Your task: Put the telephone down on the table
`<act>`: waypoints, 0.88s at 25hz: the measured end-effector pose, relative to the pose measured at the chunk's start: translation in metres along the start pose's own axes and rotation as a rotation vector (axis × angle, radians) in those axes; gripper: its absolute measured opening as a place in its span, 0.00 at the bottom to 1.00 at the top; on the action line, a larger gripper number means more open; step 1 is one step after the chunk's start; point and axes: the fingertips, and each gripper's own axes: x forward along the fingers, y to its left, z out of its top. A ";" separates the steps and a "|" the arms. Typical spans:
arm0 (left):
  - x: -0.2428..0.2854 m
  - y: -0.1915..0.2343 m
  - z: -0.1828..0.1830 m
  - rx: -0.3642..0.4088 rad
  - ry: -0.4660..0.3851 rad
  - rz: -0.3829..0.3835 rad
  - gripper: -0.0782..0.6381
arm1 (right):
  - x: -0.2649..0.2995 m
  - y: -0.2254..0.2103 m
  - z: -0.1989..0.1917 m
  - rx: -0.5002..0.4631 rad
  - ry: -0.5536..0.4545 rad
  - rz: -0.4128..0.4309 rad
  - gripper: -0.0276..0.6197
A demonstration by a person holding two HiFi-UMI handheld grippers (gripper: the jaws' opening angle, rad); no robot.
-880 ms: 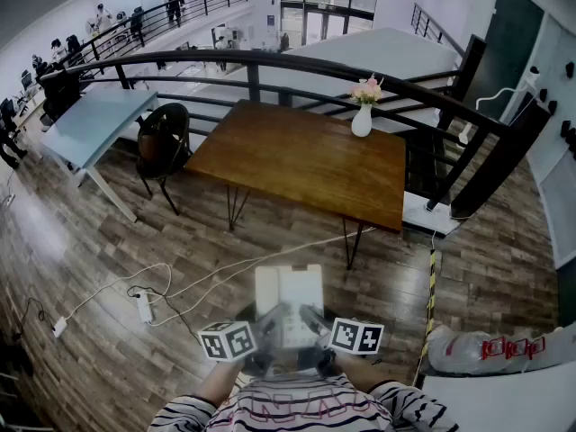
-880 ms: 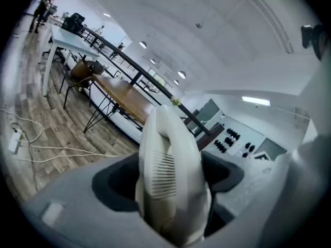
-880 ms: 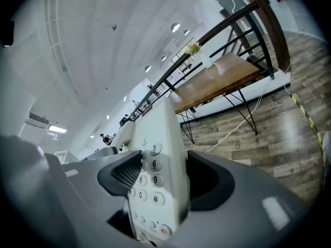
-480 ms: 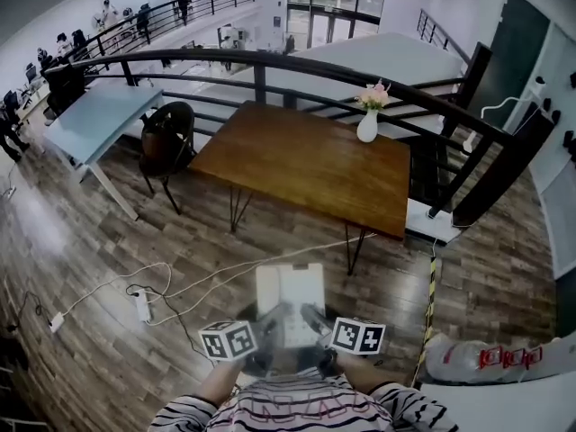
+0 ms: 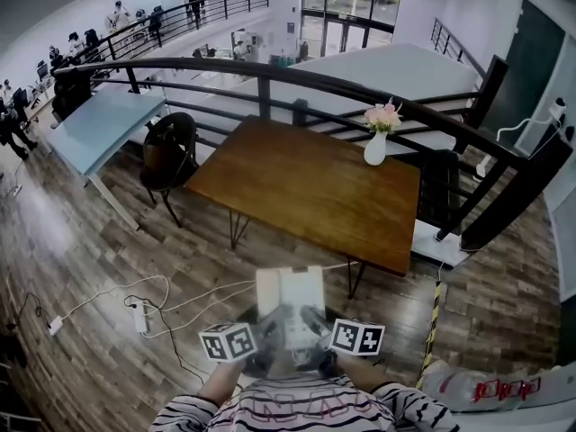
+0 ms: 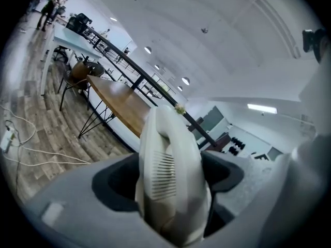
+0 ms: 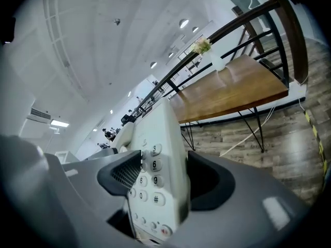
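Observation:
A white telephone [image 5: 290, 297] hangs in front of me over the wooden floor, held from both sides. My left gripper [image 5: 270, 324] is shut on its handset side [image 6: 168, 164], and the handset fills the space between the dark pads. My right gripper [image 7: 165, 182] is shut on the keypad side [image 7: 151, 164], where number keys show between the pads. Ahead stands the brown wooden table [image 5: 306, 183] on thin black legs, also seen in the left gripper view [image 6: 119, 105] and the right gripper view [image 7: 232, 89]. The telephone is short of the table's near edge.
A white vase with flowers [image 5: 376, 142] stands at the table's far right corner. A black chair [image 5: 167, 151] and a light blue table [image 5: 99, 120] are to the left, a dark railing [image 5: 270, 70] behind. Cables and a power strip [image 5: 139, 315] lie on the floor.
In the head view the table and the railing have slid down and to the right and look a little nearer. Both grippers keep the same hold on the telephone.

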 end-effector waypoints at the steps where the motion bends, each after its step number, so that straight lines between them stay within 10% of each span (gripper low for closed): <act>1: 0.008 -0.001 0.004 -0.003 -0.005 0.002 0.63 | 0.003 -0.004 0.008 -0.004 0.004 0.002 0.47; 22: 0.085 0.061 0.084 -0.065 -0.042 0.058 0.63 | 0.106 -0.021 0.091 -0.027 0.090 0.024 0.47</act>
